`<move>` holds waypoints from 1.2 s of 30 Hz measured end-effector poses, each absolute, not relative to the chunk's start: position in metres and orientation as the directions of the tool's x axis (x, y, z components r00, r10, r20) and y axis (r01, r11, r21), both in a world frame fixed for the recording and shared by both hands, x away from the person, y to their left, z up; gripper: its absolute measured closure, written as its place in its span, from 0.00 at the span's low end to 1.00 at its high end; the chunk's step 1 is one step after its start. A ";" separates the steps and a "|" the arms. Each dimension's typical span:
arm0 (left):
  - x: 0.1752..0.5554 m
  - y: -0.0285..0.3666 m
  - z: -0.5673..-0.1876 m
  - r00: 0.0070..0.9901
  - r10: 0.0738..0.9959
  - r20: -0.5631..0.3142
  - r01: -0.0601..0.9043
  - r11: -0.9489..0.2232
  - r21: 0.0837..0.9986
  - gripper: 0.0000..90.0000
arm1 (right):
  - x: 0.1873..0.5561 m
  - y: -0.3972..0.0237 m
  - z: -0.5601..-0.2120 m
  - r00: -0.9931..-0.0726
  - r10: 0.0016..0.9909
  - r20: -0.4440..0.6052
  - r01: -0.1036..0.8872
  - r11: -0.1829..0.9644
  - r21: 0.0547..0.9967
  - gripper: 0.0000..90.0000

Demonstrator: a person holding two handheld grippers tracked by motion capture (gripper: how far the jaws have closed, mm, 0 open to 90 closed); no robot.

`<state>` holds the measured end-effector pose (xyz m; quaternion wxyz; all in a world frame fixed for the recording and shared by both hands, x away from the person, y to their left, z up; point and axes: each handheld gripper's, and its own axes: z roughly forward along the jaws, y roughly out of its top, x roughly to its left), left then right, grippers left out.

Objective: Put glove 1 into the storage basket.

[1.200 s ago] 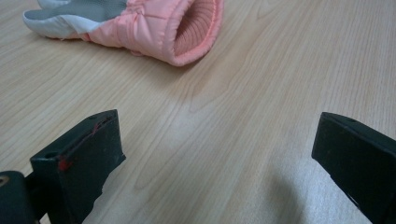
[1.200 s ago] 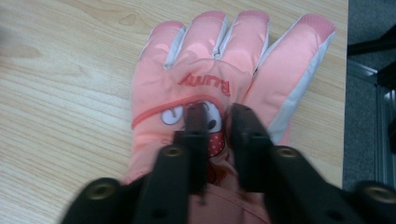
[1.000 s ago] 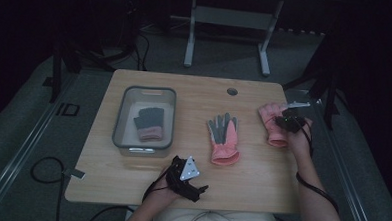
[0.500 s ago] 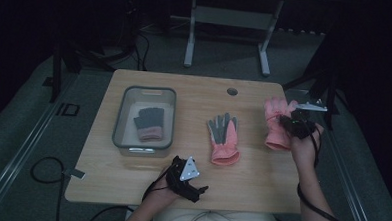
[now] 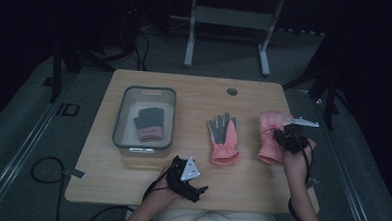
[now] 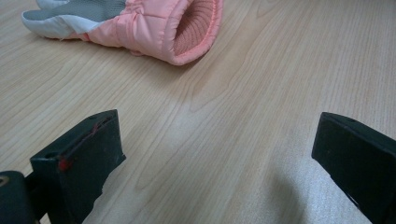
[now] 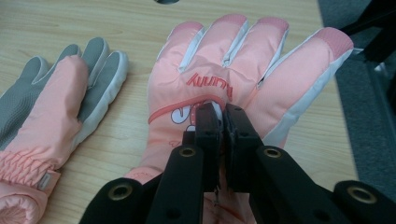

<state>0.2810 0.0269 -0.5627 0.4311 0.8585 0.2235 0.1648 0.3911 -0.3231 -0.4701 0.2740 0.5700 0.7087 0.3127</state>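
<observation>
A pink glove (image 5: 268,138) (image 7: 233,70) lies back up at the table's right, fingers pointing away from me. My right gripper (image 5: 285,138) (image 7: 222,116) is shut, its jaws pinching the fabric on the glove's back. Its mate (image 5: 224,139) (image 7: 51,107) lies palm up in the middle of the table, grey palm showing. My left gripper (image 5: 200,190) (image 6: 215,154) rests open on the wood near the front edge, with nothing between its jaws; the middle glove's cuff (image 6: 187,28) lies beyond it.
A clear plastic bin (image 5: 118,122) stands at the table's left and holds a grey and pink glove (image 5: 148,123). A round cable hole (image 5: 232,91) sits near the far edge. The table's right edge (image 5: 307,160) runs close to my right hand.
My right hand has moved back toward the front of the table with the pink glove in its jaws; the glove now lies nearer me. The left gripper has stayed put.
</observation>
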 end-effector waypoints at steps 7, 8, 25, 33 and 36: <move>0.281 0.027 -0.563 0.849 0.521 0.091 0.241 -0.535 0.810 0.02 | 0.405 -0.314 -0.482 -0.201 0.979 -0.040 0.649 0.164 0.743 0.95; 0.281 0.026 -0.563 0.848 0.521 0.095 0.240 -0.537 0.809 0.02 | 0.407 -0.312 -0.485 -0.205 0.978 -0.048 0.654 0.173 0.736 0.95; 0.281 0.026 -0.564 0.848 0.522 0.096 0.242 -0.542 0.805 0.02 | 0.420 -0.316 -0.513 -0.305 0.952 -0.019 0.696 0.236 0.678 0.83; 0.281 0.026 -0.564 0.845 0.526 0.094 0.246 -0.540 0.805 0.02 | 0.421 -0.325 -0.493 -0.427 0.902 -0.071 0.631 0.353 0.691 0.72; 0.281 0.026 -0.564 0.844 0.528 0.094 0.247 -0.539 0.805 0.02 | 0.422 -0.324 -0.495 -0.448 0.890 -0.088 0.629 0.384 0.676 0.71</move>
